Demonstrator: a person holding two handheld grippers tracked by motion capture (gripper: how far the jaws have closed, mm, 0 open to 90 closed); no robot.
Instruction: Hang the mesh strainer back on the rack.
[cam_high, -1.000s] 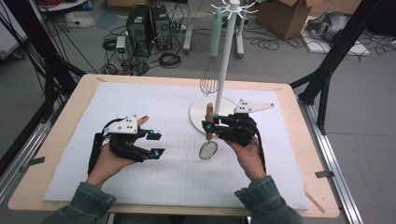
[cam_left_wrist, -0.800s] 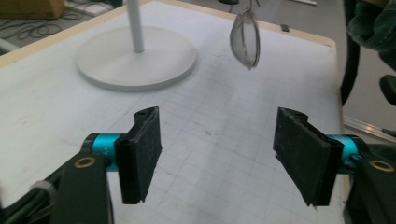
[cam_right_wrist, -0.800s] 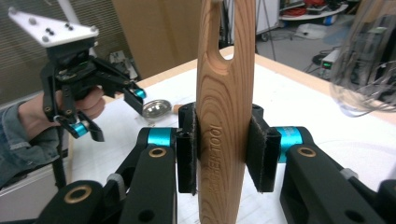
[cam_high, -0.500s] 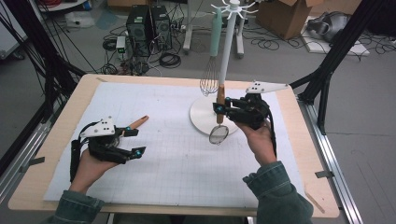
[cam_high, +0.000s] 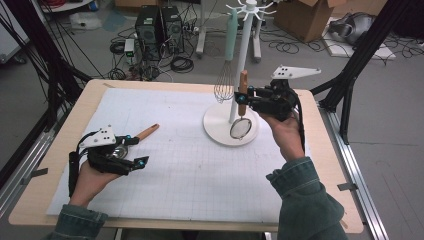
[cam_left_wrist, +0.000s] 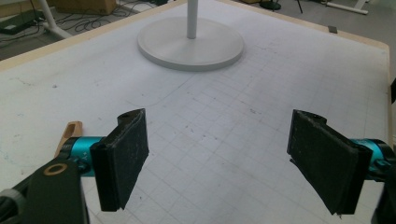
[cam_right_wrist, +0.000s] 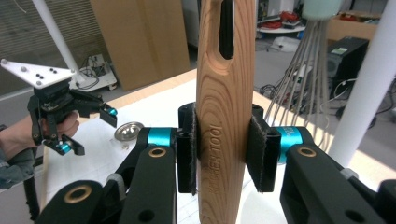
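Strainer (cam_high: 240, 128): my right gripper (cam_high: 248, 99) is clamped on its wooden handle (cam_right_wrist: 225, 116) and holds it upright above the white stand base (cam_high: 216, 131); the mesh bowl hangs below the grip, and from the high view I can't tell whether it touches the base.
Handle top: cut off at the upper edge of the right gripper view, so I see only part of the hanging slot.
Left gripper (cam_left_wrist: 224, 163): jaws wide and just been opening, nothing between the pads, bare gridded mat (cam_high: 190, 175) beneath.
Second utensil (cam_high: 131, 141): lies on the mat beside my left gripper; its wooden handle sticks out clearly, its metal bowl is half hidden by the gripper body.
Whisk (cam_high: 226, 85): hangs from the stand, well apart from my left hand.
Stand top: cut off in the high view.
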